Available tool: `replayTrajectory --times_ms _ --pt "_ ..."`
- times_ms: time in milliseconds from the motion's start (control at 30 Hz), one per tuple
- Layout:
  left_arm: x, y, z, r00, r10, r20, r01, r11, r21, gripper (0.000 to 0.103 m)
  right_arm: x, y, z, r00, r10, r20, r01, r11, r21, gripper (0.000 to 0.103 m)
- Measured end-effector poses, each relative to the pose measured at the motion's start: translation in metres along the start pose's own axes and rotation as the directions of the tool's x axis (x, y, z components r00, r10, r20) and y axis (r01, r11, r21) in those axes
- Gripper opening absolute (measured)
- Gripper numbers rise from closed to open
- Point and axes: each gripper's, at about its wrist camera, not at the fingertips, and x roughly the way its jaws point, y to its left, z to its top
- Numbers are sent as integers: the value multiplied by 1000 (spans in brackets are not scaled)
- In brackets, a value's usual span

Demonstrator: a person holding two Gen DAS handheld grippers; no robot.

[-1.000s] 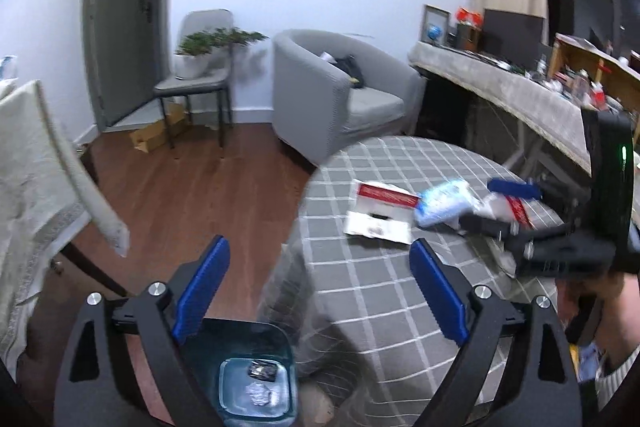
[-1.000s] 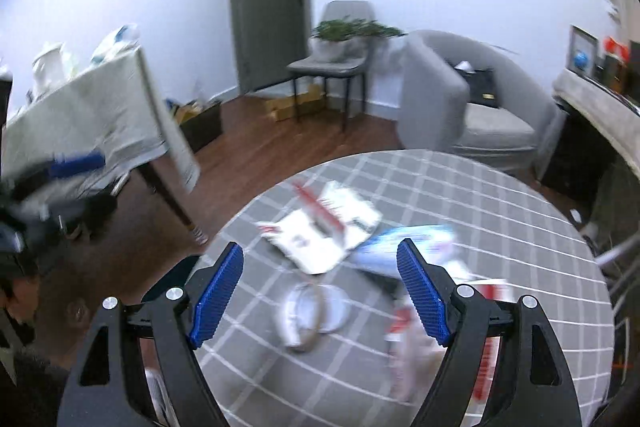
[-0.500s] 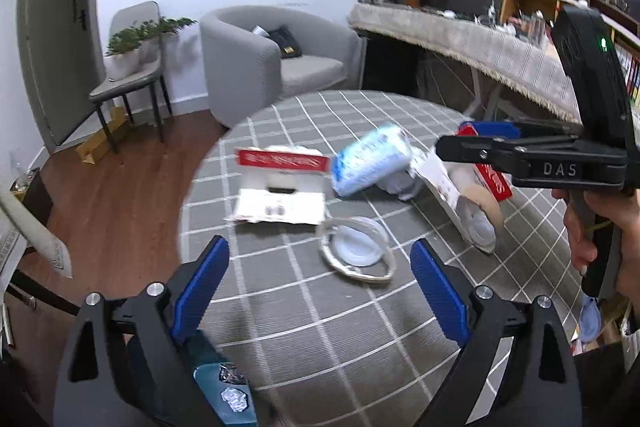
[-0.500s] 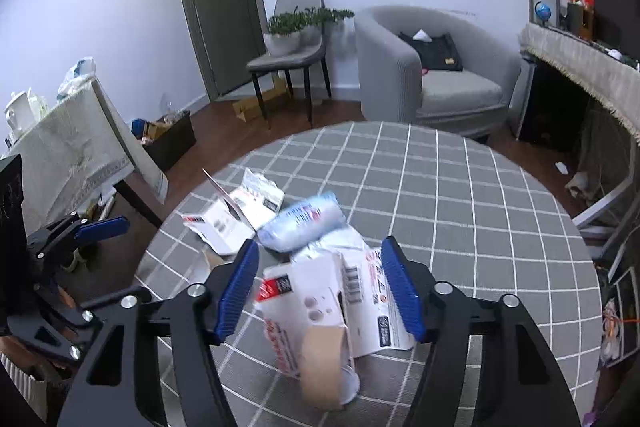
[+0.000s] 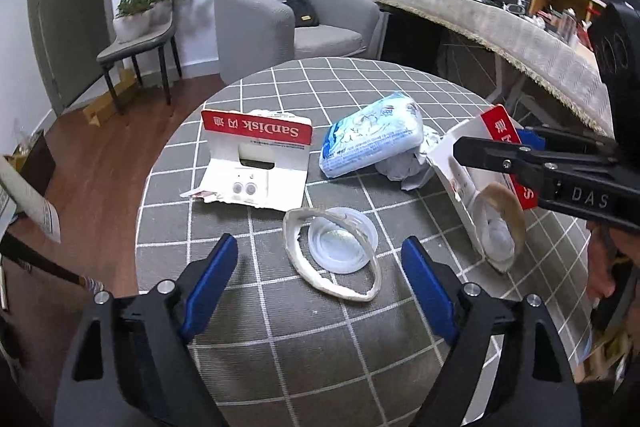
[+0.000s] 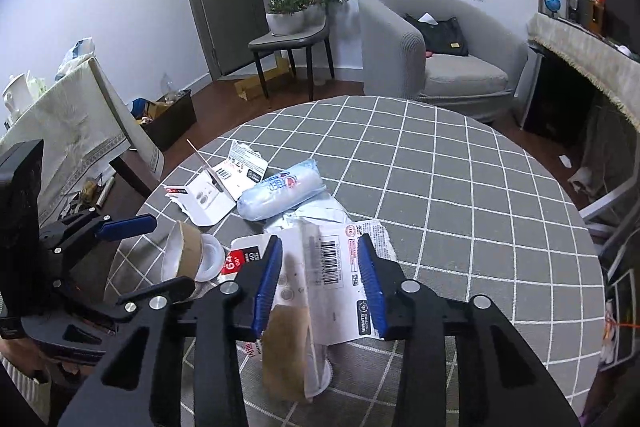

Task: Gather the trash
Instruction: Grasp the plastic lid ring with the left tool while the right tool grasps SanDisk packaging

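Trash lies on a round table with a grey checked cloth [image 5: 360,87]. My left gripper [image 5: 320,279] is open, its blue pads either side of a flattened cardboard tape ring [image 5: 332,259] with a clear plastic lid [image 5: 342,241] inside it. My right gripper [image 6: 318,279] straddles a white and red card package [image 6: 332,259] and a brown tape core [image 6: 286,355], jaws narrowed around them; it also shows in the left wrist view [image 5: 516,151]. A blue tissue pack [image 5: 372,135] and an open SanDisk card [image 5: 256,155] lie behind.
A crumpled paper [image 5: 404,163] sits beside the tissue pack. A grey armchair [image 5: 288,23], a chair with a plant [image 5: 140,35] and a long covered counter [image 5: 500,31] stand beyond the table. A cloth-covered table [image 6: 72,119] is at the left.
My left gripper has moved in over the table toward the tape ring and lid; the bin has left its view. My right gripper has narrowed around the card package and tape core.
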Motion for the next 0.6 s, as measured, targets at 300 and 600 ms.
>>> replayTrajectory --times_ms 300,600 --pt "6 -3 -2 1000 4 -27 -5 1000 -22 53 -3 6 2 999 38 0 -38 999 -24 6" --pt "1 -1 -2 1000 9 -2 -9 999 -34 50 -10 16 7 997 72 39 -71 997 -33 2"
